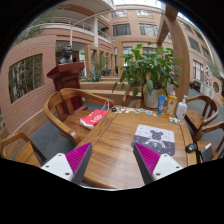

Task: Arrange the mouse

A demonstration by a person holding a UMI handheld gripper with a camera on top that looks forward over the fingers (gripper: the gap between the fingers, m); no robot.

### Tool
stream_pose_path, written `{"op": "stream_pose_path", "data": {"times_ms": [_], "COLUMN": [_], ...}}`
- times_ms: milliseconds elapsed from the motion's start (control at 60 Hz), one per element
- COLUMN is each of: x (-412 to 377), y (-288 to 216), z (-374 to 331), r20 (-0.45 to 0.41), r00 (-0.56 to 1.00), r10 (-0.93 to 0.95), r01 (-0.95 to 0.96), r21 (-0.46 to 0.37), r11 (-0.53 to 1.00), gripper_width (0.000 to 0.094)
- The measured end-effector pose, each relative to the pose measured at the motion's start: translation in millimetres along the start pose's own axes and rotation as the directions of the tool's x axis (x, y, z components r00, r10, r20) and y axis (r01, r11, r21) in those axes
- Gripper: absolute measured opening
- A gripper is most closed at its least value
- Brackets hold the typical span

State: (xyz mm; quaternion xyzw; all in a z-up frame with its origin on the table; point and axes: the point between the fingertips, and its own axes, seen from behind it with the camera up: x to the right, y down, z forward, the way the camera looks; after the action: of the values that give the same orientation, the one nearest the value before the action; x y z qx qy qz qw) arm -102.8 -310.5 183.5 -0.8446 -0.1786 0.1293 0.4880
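Note:
A grey mouse mat (155,134) with a dark pattern lies on the wooden table (115,140), ahead of my right finger. A small dark object, apparently the mouse (192,148), sits to the right of the mat near the table's edge. My gripper (113,160) is open and empty, with bare table between the magenta pads. It hovers over the near part of the table, short of the mat and the mouse.
Wooden chairs stand around the table; the left one (70,105) holds a red and white object (93,118). A blue bottle (162,102) and a clear bottle (181,108) stand at the far right. A potted plant (148,68) and brick buildings lie beyond.

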Motion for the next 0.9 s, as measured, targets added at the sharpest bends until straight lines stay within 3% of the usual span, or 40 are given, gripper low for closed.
{"op": "stream_pose_path", "data": {"times_ms": [267, 450, 700, 900], "x": [69, 175, 332, 404], "y": [86, 139, 140, 136], "z": [18, 20, 36, 68], "r20": [-0.093, -0.251, -0.432, -0.465], "r00": [0.994, 0.963, 0.877, 0.829], "r10": [0.051, 0.098, 0.210, 0.311], "r01": [-0.061, -0.141, -0.275, -0.376], "r21": [-0.111, -0.162, -0.093, -0.051], "r11": [0.992, 0.977, 0.957, 0.925], "gripper_width": [0.0853, 0.0854, 0.0855, 0.0854]}}
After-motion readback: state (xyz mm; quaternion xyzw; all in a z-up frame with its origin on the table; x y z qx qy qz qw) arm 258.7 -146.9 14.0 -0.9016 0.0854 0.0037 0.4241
